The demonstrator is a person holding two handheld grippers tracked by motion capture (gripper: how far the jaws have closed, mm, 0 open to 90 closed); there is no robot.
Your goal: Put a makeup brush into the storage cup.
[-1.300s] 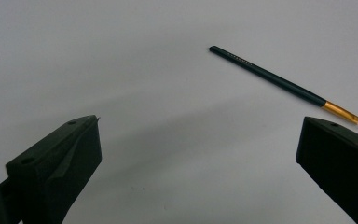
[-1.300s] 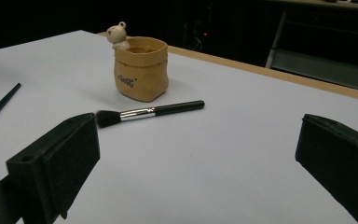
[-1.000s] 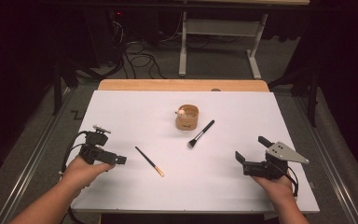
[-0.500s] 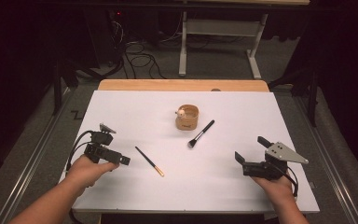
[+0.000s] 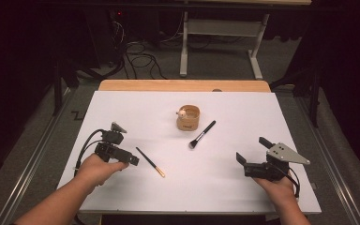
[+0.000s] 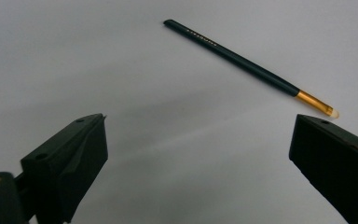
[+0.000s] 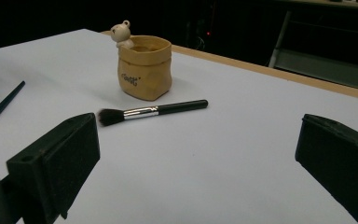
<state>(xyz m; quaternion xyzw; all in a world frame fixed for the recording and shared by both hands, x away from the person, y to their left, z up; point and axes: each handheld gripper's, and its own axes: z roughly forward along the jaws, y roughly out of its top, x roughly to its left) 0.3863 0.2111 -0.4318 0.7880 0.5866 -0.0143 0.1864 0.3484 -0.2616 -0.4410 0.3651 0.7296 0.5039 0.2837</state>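
Approach step: left gripper (image 5: 132, 160), jaws apart, nears thin brush (image 5: 150, 162) lower left; next, straddle handle and close; right gripper (image 5: 242, 161) gapes idle.

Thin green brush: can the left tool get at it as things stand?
Probably yes. The left tool is open, and bare white table lies between it and the thin green brush. In the left gripper view the brush lies flat just ahead of the spread jaws.

Thin brush (image 7: 0, 108) cut off at left edge, right gripper view.
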